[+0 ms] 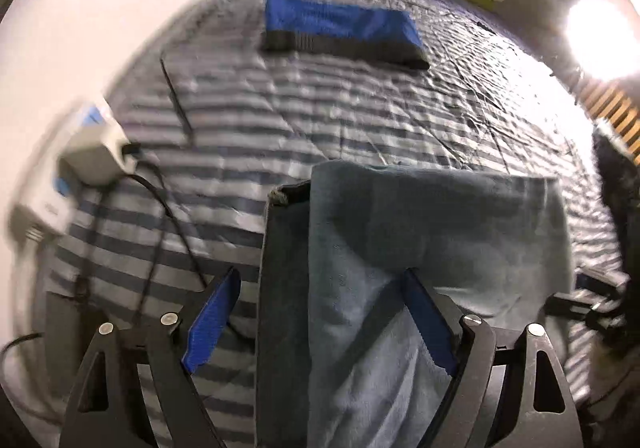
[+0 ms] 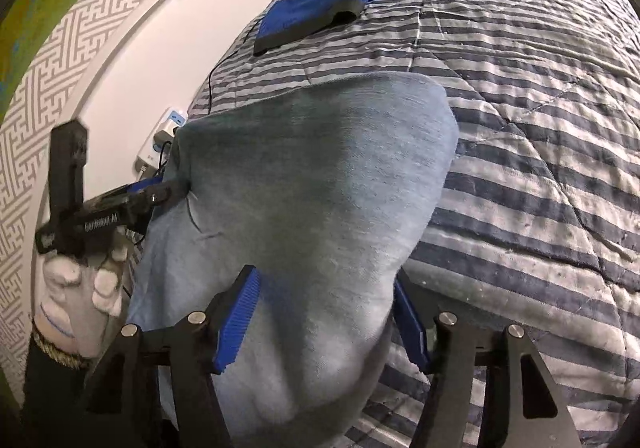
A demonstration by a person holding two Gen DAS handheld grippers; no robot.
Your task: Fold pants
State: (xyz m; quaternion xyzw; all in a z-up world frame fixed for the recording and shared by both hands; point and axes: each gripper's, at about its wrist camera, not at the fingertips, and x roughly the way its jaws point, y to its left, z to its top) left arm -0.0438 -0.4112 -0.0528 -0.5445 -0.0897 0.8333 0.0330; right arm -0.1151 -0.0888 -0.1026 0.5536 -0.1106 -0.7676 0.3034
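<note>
Right wrist view: your right gripper (image 2: 324, 316) straddles the folded pants (image 2: 304, 184) on the quilt (image 2: 540, 152), jaws half open; your left gripper (image 1: 316, 312) gapes wide, nothing pinched.

Open striped quilt (image 2: 540, 136) is lying free across the right half of the right wrist view. Grey-blue pants (image 2: 304, 184) are filling the centre. Folded blue shorts (image 1: 340, 28) are sitting at upper centre of the left wrist view, bare quilt between. At left, a white power strip (image 1: 92, 152) and black cables (image 1: 160, 216) are crowding the wall edge.
</note>
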